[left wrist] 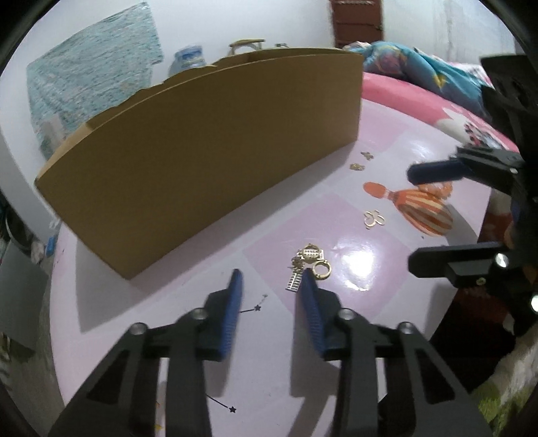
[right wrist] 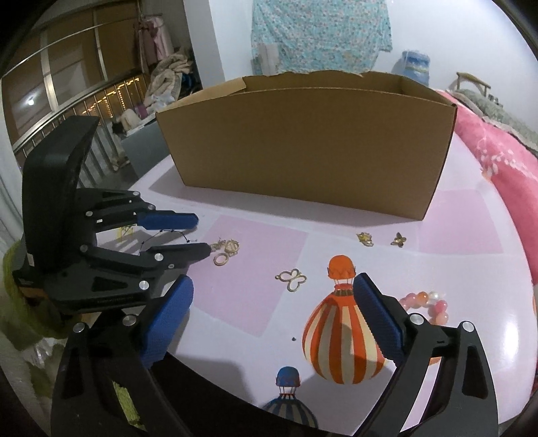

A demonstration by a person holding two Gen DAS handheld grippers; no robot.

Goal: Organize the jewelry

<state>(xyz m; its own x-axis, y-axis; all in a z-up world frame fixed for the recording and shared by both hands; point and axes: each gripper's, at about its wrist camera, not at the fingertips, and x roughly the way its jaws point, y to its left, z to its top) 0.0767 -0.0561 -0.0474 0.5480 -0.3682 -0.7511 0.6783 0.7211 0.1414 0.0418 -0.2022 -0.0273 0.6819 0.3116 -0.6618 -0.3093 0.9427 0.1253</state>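
Note:
A tangle of gold jewellery (left wrist: 311,262) with a gold ring (right wrist: 220,259) lies on the lilac table (left wrist: 168,319). My left gripper (left wrist: 270,274) hangs just left of it, jaws partly apart with nothing between them. Its right fingertip (left wrist: 304,274) sits at the edge of the tangle. A gold butterfly charm (right wrist: 292,278) and two small charms (right wrist: 364,239) lie farther along. My right gripper (right wrist: 272,282) stands open over the printed balloon, and a pink bead bracelet (right wrist: 425,302) lies beside its right finger. An open cardboard box (right wrist: 302,141) stands behind everything.
The cardboard box (left wrist: 201,161) fills the back of the table. A pink blanket (right wrist: 504,158) lies at the right beyond the table edge. The table's near edge curves off just below my right gripper. A patterned cloth (right wrist: 319,30) hangs on the wall behind.

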